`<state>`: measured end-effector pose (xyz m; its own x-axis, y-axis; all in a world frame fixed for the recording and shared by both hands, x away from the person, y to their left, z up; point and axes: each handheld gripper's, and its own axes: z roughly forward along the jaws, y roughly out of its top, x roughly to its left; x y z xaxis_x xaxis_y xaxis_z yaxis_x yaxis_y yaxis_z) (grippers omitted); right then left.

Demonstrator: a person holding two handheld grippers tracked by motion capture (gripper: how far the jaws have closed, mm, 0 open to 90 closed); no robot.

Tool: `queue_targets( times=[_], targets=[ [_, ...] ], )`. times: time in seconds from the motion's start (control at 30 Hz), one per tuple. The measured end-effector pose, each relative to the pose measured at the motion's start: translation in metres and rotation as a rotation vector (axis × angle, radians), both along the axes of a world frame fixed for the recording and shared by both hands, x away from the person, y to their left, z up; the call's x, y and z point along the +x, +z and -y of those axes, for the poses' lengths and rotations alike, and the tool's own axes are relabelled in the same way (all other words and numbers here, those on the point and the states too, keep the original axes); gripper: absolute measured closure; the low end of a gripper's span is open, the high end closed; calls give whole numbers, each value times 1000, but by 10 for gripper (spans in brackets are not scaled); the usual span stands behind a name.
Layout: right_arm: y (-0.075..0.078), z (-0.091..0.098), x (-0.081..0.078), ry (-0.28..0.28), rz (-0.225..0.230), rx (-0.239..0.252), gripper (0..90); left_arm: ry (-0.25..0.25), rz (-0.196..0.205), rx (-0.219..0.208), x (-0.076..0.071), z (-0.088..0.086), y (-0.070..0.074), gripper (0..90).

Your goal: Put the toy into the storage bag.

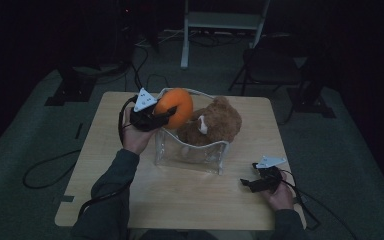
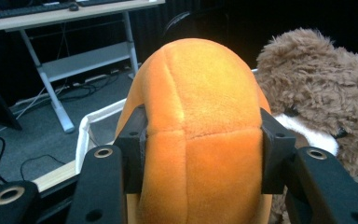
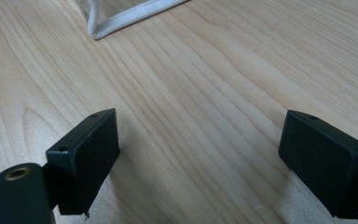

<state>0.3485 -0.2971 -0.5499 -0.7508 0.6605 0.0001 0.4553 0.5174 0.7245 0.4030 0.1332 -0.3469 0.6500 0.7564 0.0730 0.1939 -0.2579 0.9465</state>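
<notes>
Holding an orange plush (image 1: 176,106) pinched between its pads, the left gripper (image 1: 166,116) hangs over the clear bag's (image 1: 190,159) rim, beside the brown teddy (image 1: 215,125) already inside. Orange plush likely goes in next; not yet dropped. Right gripper (image 1: 250,184) rests spread and empty on the worktop (image 1: 180,195).

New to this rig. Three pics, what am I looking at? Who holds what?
No robot arm: a person works at a wooden table with a hand-held two-jaw gripper in each hand. The high view looks down from above; the other two come from cameras riding on the grippers. The left gripper is clamped on an orange plush toy above a clear bag with white trim, where a brown teddy bear sits. The right gripper rests open over bare tabletop, holding nothing.
</notes>
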Motion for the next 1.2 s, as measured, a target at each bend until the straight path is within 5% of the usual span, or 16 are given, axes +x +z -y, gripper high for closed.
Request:
queue_targets(
  times=[1.2],
  targets=[
    [0, 0, 0, 1, 1, -1, 114, 19, -69, 18, -2, 7, -23, 444]
  ],
)
